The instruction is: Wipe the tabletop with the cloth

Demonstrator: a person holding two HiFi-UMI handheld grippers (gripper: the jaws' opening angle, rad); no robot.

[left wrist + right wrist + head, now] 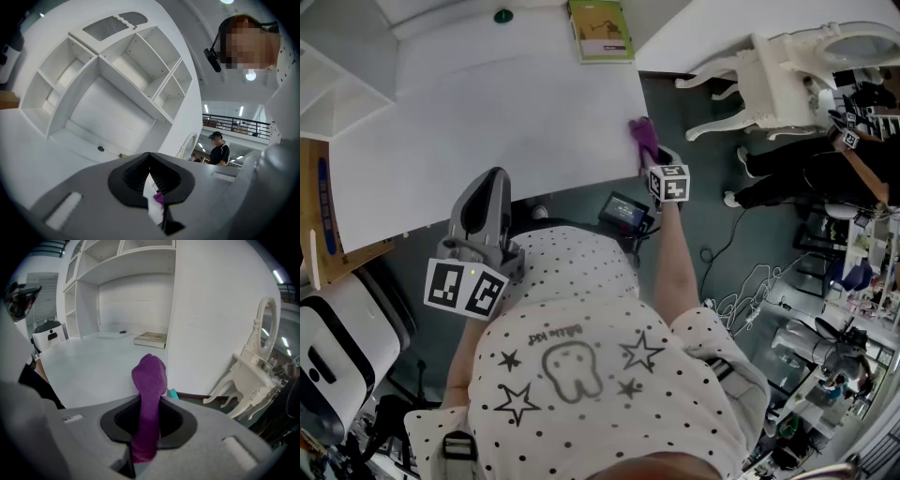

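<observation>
The purple cloth (642, 136) stands bunched up between my right gripper's (653, 157) jaws, which are shut on it, at the near right corner of the white tabletop (487, 103). In the right gripper view the cloth (149, 380) rises out of the right gripper (149, 405) over the tabletop (89, 364). My left gripper (495, 178) is held just off the table's near edge, jaws shut and holding nothing. Its own view looks up at the shelves past the left gripper (150, 161), with a sliver of the cloth (158, 198) showing low through the jaw slit.
A green book (600, 30) and a small dark knob (503, 16) lie at the table's far side. White shelves (112, 79) stand behind. A white ornate vanity (787, 70) lies right of the table, a person in black (825, 173) beyond it. A black device (625, 210) sits on the floor.
</observation>
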